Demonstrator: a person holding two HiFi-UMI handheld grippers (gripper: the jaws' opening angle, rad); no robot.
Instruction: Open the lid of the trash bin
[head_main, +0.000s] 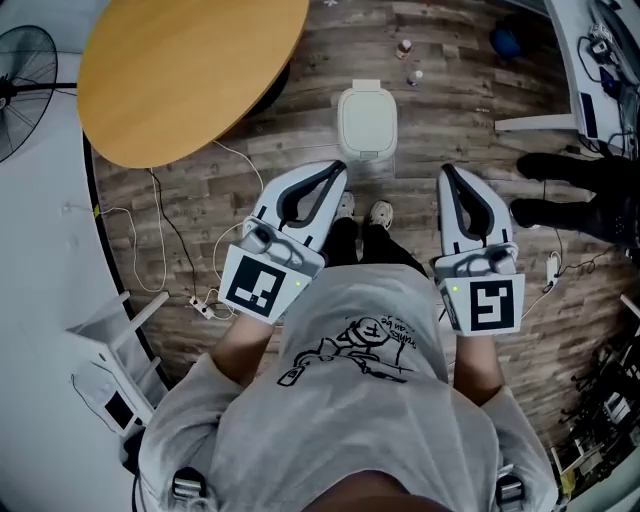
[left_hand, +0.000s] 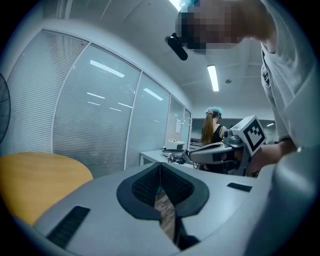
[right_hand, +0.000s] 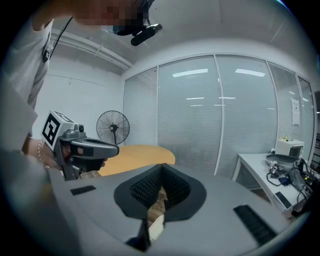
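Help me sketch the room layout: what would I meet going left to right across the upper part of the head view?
Fan → round wooden table → trash bin → blue object → white desk.

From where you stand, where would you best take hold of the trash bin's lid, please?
Probably its near edge, from your side: the white lid lies flat and closed, and the narrow tab on its far edge looks like a hinge.

Your trash bin (head_main: 367, 122) is white on grey-brown plank floor (head_main: 460, 110). Left of it, the table (head_main: 180, 70) is honey-tan. Your left gripper (head_main: 338, 170) and right gripper (head_main: 447, 172) are pale grey, with black-and-white square markers.
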